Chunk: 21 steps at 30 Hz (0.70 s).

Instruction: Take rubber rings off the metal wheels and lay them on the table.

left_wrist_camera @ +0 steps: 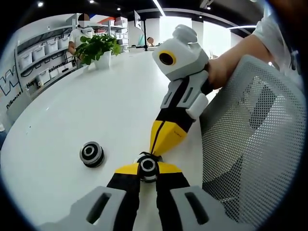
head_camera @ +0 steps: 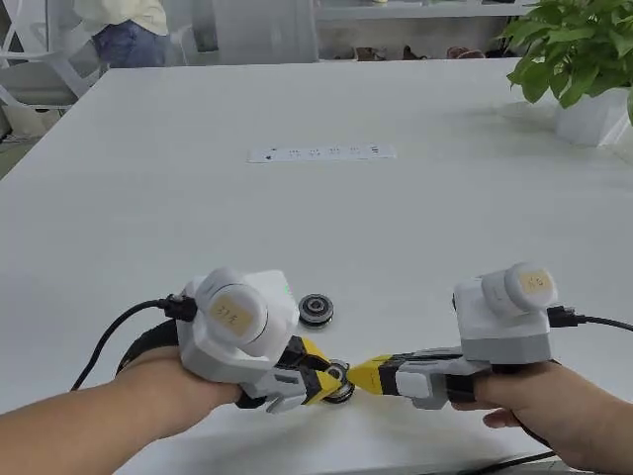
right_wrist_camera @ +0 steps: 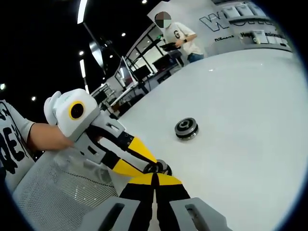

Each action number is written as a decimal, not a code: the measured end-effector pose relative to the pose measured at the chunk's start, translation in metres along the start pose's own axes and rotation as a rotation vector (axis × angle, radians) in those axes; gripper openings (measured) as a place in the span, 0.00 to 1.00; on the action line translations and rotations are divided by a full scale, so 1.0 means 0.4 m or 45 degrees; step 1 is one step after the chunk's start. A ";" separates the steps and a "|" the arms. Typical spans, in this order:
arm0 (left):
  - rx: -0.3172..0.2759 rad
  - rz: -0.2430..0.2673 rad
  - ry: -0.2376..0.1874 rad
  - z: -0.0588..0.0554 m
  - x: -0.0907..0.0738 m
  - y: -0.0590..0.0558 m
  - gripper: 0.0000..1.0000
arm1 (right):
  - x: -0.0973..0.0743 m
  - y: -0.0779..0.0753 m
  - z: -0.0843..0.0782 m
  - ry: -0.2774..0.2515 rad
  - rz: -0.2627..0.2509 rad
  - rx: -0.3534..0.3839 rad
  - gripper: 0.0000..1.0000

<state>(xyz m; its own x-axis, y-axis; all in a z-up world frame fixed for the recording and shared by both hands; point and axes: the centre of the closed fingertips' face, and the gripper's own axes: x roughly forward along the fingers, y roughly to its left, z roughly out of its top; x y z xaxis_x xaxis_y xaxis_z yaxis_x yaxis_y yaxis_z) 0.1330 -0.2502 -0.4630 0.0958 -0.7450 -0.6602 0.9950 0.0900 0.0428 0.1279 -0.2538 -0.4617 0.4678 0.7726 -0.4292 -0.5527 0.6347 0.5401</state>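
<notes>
Wheel [left_wrist_camera: 147, 166], small and metal, sits pinched between the jaw tips of the left tongs [left_wrist_camera: 147, 171] at the near edge of the table [head_camera: 396, 228]. The right tongs [right_wrist_camera: 155, 175] meet it head-on, jaws pressed together and tips touching its rim; whether they nip the rubber ring cannot be told. A second wheel [head_camera: 316, 309] lies just beyond. The head view adds a power strip [head_camera: 321, 153] and a potted plant [head_camera: 574, 49]; the left gripper view shows a mesh chair back [left_wrist_camera: 250, 134].
</notes>
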 end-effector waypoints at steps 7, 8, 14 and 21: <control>0.000 -0.002 0.001 0.000 0.000 -0.001 0.06 | 0.003 0.009 0.001 -0.003 0.018 -0.009 0.00; 0.000 -0.002 0.001 0.000 0.000 -0.001 0.06 | 0.003 0.010 0.002 -0.005 0.022 -0.010 0.00; 0.002 0.000 0.000 0.003 0.002 -0.002 0.06 | 0.011 0.042 0.016 -0.020 0.093 -0.075 0.00; -0.004 0.005 -0.006 0.005 0.001 -0.002 0.07 | 0.002 0.010 0.022 -0.043 0.043 -0.057 0.00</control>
<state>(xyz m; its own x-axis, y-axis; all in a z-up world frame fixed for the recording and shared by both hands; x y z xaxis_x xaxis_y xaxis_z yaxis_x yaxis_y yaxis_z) 0.1323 -0.2520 -0.4619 0.0995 -0.7480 -0.6562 0.9946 0.0948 0.0427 0.1321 -0.2509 -0.4536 0.4710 0.7931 -0.3863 -0.5986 0.6090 0.5204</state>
